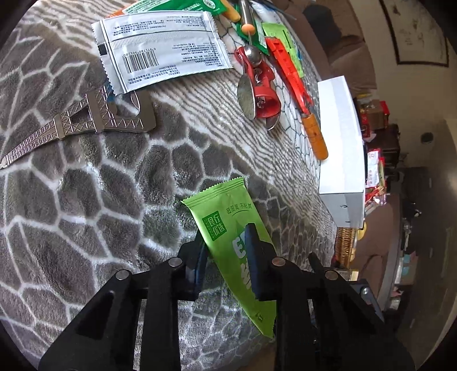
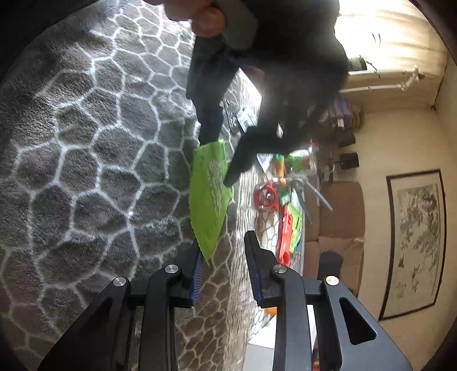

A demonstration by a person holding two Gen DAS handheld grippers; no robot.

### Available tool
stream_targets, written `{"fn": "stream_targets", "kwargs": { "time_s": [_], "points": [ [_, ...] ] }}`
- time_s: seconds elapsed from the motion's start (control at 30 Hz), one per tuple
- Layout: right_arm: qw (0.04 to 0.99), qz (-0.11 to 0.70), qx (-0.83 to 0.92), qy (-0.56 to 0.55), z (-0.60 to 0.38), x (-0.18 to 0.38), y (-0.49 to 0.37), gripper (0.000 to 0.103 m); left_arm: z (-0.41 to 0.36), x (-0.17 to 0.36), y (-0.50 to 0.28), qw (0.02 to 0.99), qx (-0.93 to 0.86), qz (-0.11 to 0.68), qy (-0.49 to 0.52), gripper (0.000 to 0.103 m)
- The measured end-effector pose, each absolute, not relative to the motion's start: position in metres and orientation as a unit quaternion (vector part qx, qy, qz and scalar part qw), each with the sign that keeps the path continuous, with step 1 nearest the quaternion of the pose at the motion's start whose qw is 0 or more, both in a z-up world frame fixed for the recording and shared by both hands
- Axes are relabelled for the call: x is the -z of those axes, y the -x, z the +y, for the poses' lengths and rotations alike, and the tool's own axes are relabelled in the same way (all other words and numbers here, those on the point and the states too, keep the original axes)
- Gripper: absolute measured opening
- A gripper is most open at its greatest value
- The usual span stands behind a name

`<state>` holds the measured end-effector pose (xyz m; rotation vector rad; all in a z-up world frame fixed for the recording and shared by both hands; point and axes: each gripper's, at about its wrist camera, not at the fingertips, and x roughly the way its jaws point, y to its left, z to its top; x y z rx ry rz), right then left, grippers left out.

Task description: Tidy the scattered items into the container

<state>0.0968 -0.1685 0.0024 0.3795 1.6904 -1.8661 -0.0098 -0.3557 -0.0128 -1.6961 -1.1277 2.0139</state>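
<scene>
Two grippers, one green sachet between them, over a grey blanket with a pale cell pattern.

Left gripper: fingers pinched on the green sachet, pads on both faces, sachet held clear of the blanket; its far serrated end points away from the camera. In the right wrist view this gripper comes in from the top, a hand behind it.

Right gripper: fingers spread, nothing pinched. The sachet's near tip lies against the left finger's pad; the right finger stands apart from it.

Toward the blanket's far edge, loose: silver pouch with barcode; metal tower model beside it; red scoop; red tool with orange handle; more green packets.

White box: at the blanket's right edge, beside the orange handle.
</scene>
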Motion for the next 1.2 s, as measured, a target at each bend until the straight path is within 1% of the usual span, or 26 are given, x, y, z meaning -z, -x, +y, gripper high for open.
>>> {"fn": "stream_targets", "kwargs": {
  "time_s": [0.03, 0.07, 0.13, 0.2, 0.23, 0.27, 0.3, 0.33, 0.4, 0.5, 0.6, 0.7, 0.8, 0.9, 1.07, 1.13, 1.17, 1.2],
  "points": [
    [0.286, 0.619, 0.712, -0.168, -0.159, -0.005, -0.089, 0.05, -0.353, 0.013, 0.01, 0.136, -0.7, -0.383, 0.587, 0.017],
    [0.278, 0.601, 0.723, -0.194, -0.15, -0.008, -0.081, 0.052, -0.351, 0.013, 0.011, 0.132, -0.705, -0.374, 0.588, 0.013],
    [0.268, 0.552, 0.751, -0.246, -0.13, -0.017, -0.067, 0.052, -0.348, 0.009, 0.013, 0.126, -0.722, -0.349, 0.584, 0.013],
    [0.274, 0.472, 0.779, -0.308, -0.114, -0.033, -0.055, 0.052, -0.341, -0.008, 0.014, 0.102, -0.764, -0.291, 0.567, 0.015],
    [0.284, 0.42, 0.793, -0.339, -0.108, -0.046, -0.051, 0.052, -0.34, -0.017, 0.014, 0.09, -0.784, -0.268, 0.553, 0.031],
    [0.299, 0.361, 0.805, -0.364, -0.102, -0.06, -0.043, 0.052, -0.341, -0.024, 0.013, 0.087, -0.795, -0.262, 0.54, 0.055],
    [0.313, 0.304, 0.814, -0.383, -0.099, -0.069, -0.043, 0.052, -0.343, -0.027, 0.013, 0.088, -0.8, -0.267, 0.53, 0.072],
    [0.322, 0.254, 0.822, -0.396, -0.096, -0.078, -0.037, 0.052, -0.346, -0.029, 0.013, 0.086, -0.803, -0.273, 0.522, 0.095],
    [0.34, 0.175, 0.825, -0.415, -0.1, -0.095, -0.019, 0.052, -0.35, -0.029, 0.019, 0.073, -0.803, -0.274, 0.524, 0.096],
    [0.365, 0.11, 0.824, -0.419, -0.121, -0.111, 0.022, 0.051, -0.36, -0.031, 0.03, 0.038, -0.814, -0.265, 0.515, 0.095],
    [0.354, 0.074, 0.838, -0.41, -0.132, -0.129, 0.072, 0.051, -0.376, -0.032, 0.031, 0.032, -0.813, -0.288, 0.504, 0.095],
    [0.324, -0.015, 0.844, -0.426, -0.124, -0.133, 0.145, 0.051, -0.377, -0.025, 0.03, 0.042, -0.803, -0.306, 0.51, 0.094],
    [0.275, -0.081, 0.847, -0.448, -0.116, -0.119, 0.216, 0.055, -0.375, -0.024, 0.034, 0.048, -0.802, -0.303, 0.512, 0.094],
    [0.243, -0.092, 0.84, -0.477, -0.12, -0.094, 0.268, 0.055, -0.376, -0.023, 0.037, 0.059, -0.796, -0.321, 0.51, 0.094],
    [0.217, -0.151, 0.828, -0.495, -0.114, -0.054, 0.315, 0.055, -0.383, -0.019, 0.04, 0.065, -0.786, -0.344, 0.509, 0.094],
    [0.22, -0.16, 0.821, -0.501, -0.114, -0.041, 0.322, 0.055, -0.386, -0.019, 0.04, 0.065, -0.785, -0.351, 0.506, 0.094],
    [0.227, -0.163, 0.82, -0.499, -0.115, -0.038, 0.323, 0.05, -0.386, -0.018, 0.04, 0.064, -0.785, -0.352, 0.506, 0.094],
    [0.236, -0.161, 0.821, -0.494, -0.117, -0.037, 0.322, 0.035, -0.386, -0.018, 0.041, 0.064, -0.785, -0.352, 0.506, 0.094]
  ]
}}
